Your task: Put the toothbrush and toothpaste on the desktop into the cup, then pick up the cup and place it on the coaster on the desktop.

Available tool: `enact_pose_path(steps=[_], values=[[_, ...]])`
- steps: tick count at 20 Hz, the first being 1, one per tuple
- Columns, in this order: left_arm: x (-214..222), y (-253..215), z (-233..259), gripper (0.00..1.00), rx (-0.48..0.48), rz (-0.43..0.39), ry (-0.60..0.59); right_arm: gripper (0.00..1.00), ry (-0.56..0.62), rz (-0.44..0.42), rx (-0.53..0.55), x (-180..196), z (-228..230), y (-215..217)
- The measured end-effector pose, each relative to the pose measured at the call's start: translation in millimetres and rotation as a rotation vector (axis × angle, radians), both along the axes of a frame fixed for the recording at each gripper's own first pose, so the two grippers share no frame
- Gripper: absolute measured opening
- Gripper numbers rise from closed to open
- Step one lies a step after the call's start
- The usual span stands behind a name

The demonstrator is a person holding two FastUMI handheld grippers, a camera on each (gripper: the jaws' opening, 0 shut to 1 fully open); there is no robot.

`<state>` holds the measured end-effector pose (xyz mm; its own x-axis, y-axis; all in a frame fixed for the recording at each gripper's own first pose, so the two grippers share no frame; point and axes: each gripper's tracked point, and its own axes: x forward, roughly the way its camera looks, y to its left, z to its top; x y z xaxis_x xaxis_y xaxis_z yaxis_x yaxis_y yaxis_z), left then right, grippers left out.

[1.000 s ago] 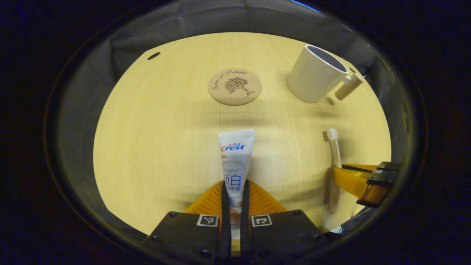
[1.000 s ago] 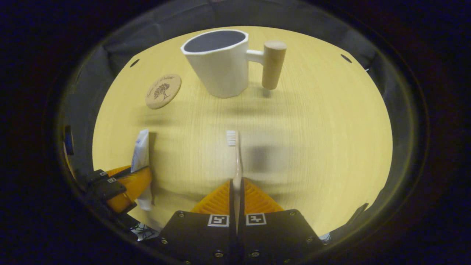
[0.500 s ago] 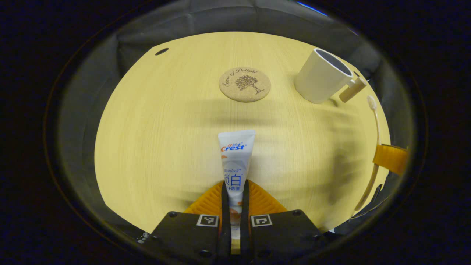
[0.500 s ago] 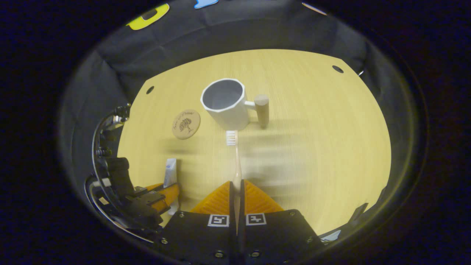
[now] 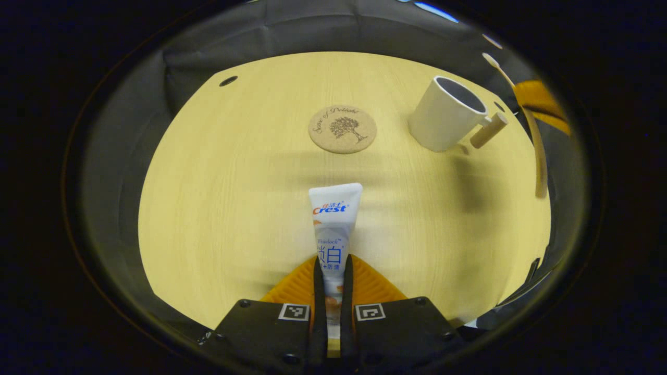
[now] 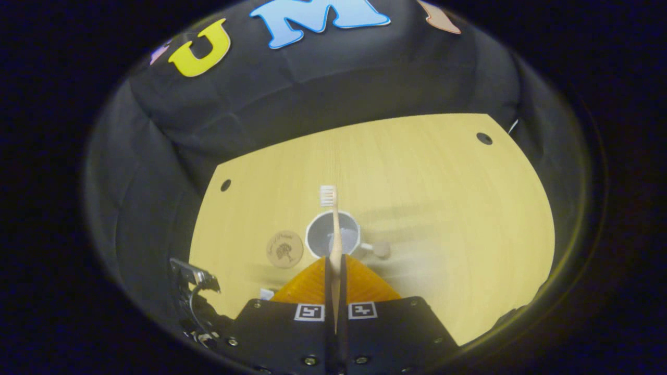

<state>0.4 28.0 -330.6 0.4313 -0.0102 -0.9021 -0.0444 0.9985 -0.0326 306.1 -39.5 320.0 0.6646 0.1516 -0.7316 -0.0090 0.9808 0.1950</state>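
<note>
My left gripper [image 5: 332, 266] is staying closed on the toothpaste [image 5: 333, 221], both fingers pressing the tube's lower part at the bottom centre of the left gripper view. The tube is pointing up the frame with its flat end toward the coaster [image 5: 342, 129], much as it was half a second ago. The coaster is lying flat on the desk [image 5: 234, 198] in the upper middle of that view, and the cup [image 5: 447, 119] is standing upright to its right, well apart from it, its handle pointing right.

My right gripper [image 6: 334, 266] is closed on the toothbrush [image 6: 333, 229], gripping the handle so the bristle end is pointing up the frame in the right gripper view. It has risen a good deal since the earlier frame: the desk has dropped lower in that view and more of the booth wall [image 6: 292, 94] is showing. The cup [image 6: 332, 240] is now sitting just above the fingers, open mouth facing the camera, and the brush is crossing in front of it. I can't tell how high the brush is above the rim. In the left gripper view, the toothbrush [image 5: 536, 140] has moved from the right edge to the upper right, above and right of the cup.
</note>
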Motion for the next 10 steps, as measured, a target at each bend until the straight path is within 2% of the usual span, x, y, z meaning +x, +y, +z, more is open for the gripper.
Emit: enact_pose_path(steps=[6,10], values=[[-5,4,9,0.18,-0.008,0.000,-0.010,0.03,-0.077,-0.059,0.064,58,25,7],[-10,13,16,0.18,0.000,0.020,-0.016,0.02,-0.143,-0.071,0.064,84,21,12]])
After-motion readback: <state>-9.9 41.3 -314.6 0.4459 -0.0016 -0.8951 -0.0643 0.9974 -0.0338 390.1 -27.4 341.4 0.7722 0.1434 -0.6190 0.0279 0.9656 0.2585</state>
